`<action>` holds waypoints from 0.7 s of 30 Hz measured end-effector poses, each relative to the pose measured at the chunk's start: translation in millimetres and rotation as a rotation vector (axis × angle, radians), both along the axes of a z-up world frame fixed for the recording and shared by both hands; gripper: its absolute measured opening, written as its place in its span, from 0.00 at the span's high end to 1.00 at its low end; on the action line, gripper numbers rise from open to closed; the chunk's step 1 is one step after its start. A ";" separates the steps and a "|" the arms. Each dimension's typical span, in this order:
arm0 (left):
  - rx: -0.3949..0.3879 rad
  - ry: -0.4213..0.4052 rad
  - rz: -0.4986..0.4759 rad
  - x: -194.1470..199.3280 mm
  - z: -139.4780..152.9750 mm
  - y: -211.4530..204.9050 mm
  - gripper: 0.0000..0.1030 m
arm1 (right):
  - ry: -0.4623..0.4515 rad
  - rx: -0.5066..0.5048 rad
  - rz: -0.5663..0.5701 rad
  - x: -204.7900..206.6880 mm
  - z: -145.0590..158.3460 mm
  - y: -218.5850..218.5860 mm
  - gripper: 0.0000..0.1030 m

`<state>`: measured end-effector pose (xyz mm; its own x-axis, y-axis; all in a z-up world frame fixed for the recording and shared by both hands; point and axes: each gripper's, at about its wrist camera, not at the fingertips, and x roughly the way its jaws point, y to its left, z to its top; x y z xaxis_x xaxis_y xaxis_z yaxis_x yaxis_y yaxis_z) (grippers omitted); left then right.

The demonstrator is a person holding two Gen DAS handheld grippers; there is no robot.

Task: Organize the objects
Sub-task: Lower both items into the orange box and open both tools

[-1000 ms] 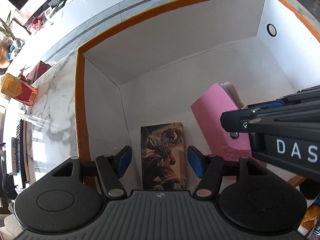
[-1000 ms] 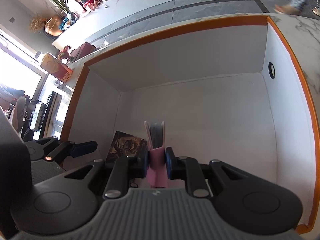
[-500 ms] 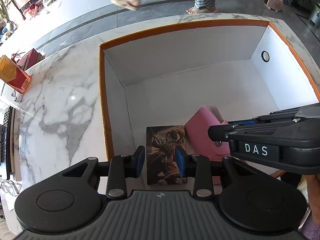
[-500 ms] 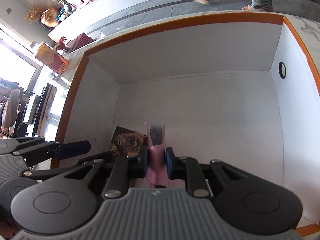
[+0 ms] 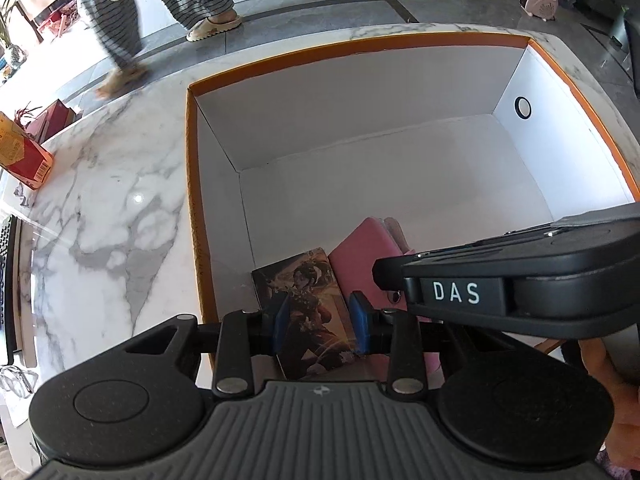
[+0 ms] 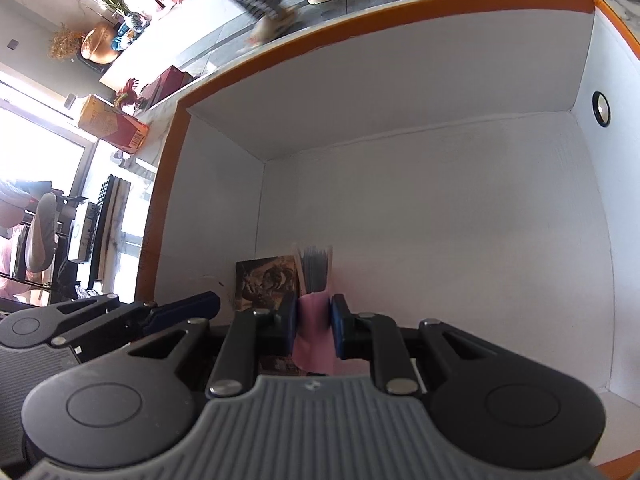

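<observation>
A large white box with an orange rim [image 5: 191, 168] stands on a marble counter. Inside, at its near left corner, an illustrated book [image 5: 304, 296] lies flat. A pink notebook [image 5: 360, 256] stands on edge beside it. My right gripper [image 6: 313, 330] is shut on the pink notebook [image 6: 314, 336] and holds it upright inside the box [image 6: 168, 184]. My left gripper [image 5: 320, 326] hovers above the illustrated book, jaws partly closed with a gap, holding nothing. The illustrated book also shows in the right wrist view [image 6: 266, 282].
A red and yellow carton [image 5: 22, 156] lies on the marble counter [image 5: 112, 208] left of the box. The box's right wall has a round hole [image 5: 522, 107]. A person in striped trousers [image 5: 120, 20] walks on the floor beyond the counter.
My left gripper has risen up and back from inside the box and its jaws have narrowed. My right gripper keeps its hold on the pink notebook. A person has walked into view.
</observation>
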<state>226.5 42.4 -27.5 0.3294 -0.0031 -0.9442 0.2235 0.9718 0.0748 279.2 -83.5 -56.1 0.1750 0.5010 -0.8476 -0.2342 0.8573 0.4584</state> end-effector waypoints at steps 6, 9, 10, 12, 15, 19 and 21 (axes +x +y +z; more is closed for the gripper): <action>0.023 -0.006 -0.022 -1.2 -3.8 -5.8 0.62 | -0.035 -0.115 0.015 -1.3 -4.5 7.8 0.77; 0.025 -0.013 -0.026 -1.8 -4.5 -5.4 0.61 | -0.058 -0.186 0.035 -1.4 -8.8 10.2 0.71; 0.028 -0.013 -0.035 -2.5 -4.8 -5.4 0.62 | -0.064 -0.211 0.043 -1.6 -10.6 11.4 0.70; 0.026 -0.021 -0.037 -3.2 -4.5 -4.9 0.62 | -0.062 -0.240 0.046 -0.3 -13.8 8.4 0.69; 0.018 -0.024 -0.041 -3.9 -3.4 -2.3 0.62 | -0.061 -0.261 0.056 0.4 -12.8 8.6 0.65; 0.022 -0.028 -0.056 -5.0 -3.2 -1.9 0.62 | -0.065 -0.285 0.071 -0.2 -10.4 9.6 0.58; 0.027 -0.032 -0.064 -5.7 -3.3 -3.3 0.62 | -0.034 -0.275 0.075 0.5 -13.2 9.1 0.65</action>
